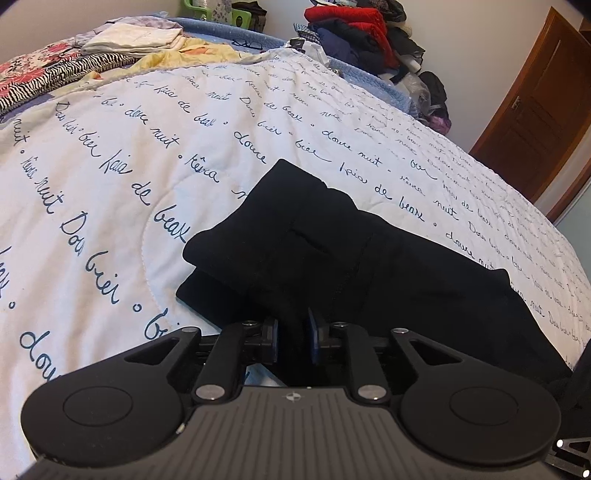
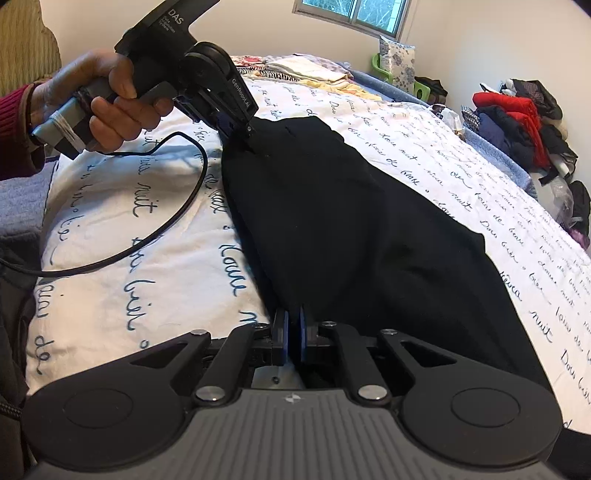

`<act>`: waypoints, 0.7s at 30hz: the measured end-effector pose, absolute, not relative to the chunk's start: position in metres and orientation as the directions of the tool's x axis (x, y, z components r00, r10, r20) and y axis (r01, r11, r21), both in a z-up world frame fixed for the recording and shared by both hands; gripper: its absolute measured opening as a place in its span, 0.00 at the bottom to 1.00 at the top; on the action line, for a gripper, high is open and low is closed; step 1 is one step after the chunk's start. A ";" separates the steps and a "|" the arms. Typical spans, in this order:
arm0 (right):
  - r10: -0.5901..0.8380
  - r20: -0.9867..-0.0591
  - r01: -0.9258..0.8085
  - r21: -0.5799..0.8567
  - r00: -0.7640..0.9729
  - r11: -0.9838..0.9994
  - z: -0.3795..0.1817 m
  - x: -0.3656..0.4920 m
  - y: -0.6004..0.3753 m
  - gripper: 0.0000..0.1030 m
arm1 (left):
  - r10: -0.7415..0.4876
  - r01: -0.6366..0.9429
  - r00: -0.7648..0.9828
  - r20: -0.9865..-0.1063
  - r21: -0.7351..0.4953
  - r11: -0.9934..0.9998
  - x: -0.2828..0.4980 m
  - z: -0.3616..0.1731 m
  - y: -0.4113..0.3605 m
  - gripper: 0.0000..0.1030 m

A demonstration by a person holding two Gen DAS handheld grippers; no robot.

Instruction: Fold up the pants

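Black pants (image 2: 332, 221) lie folded lengthwise across a white quilt (image 2: 129, 240) printed with blue script, on a bed in a room lit by a far window (image 2: 354, 13). The right gripper (image 2: 291, 332) sits at the near end of the garment, its blue pads (image 2: 303, 332) drawn together on a pinch of black fabric. At the far left end, a hand (image 2: 107, 99) in a dark red sleeve (image 2: 14, 107) holds the left gripper (image 2: 240, 134) down on the pants; seen from its own camera, the left gripper (image 1: 293, 339) has its fingers slightly apart with a ridge of black cloth standing between them, and whether the pads press on it cannot be told. A black cable (image 2: 155, 229) loops over the quilt on the left. Folded linens (image 1: 133, 38) are stacked at the far side of the bed, and a heap of clothes (image 2: 524, 122) rises at the far right
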State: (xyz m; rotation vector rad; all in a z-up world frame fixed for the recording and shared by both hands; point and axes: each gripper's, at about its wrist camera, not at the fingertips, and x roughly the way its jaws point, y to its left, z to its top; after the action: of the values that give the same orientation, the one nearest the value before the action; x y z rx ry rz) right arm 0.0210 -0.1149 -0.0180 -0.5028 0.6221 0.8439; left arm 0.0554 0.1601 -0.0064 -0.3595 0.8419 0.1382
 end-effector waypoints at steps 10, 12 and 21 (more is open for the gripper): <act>0.611 -0.614 -0.752 0.044 0.499 0.658 0.006 0.015 -0.160 0.09 | 0.044 -0.313 0.625 -0.779 -0.199 0.929 0.034 0.017 0.160 0.25; 0.608 -0.595 -0.708 0.090 0.526 0.701 0.011 0.013 -0.180 0.09 | 0.039 -0.299 0.635 -0.772 -0.199 0.933 0.028 0.024 0.154 0.25; 0.423 -0.681 -0.449 0.152 0.598 0.880 -0.012 0.010 -0.245 0.09 | -0.343 0.229 0.600 -0.723 -0.256 0.939 0.046 0.030 0.025 0.30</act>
State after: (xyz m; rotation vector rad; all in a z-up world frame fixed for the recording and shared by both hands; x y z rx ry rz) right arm 0.0100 -0.2450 -0.0119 -0.0365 0.7796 0.5057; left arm 0.0461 0.0248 0.0297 -0.1418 0.8665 -0.3329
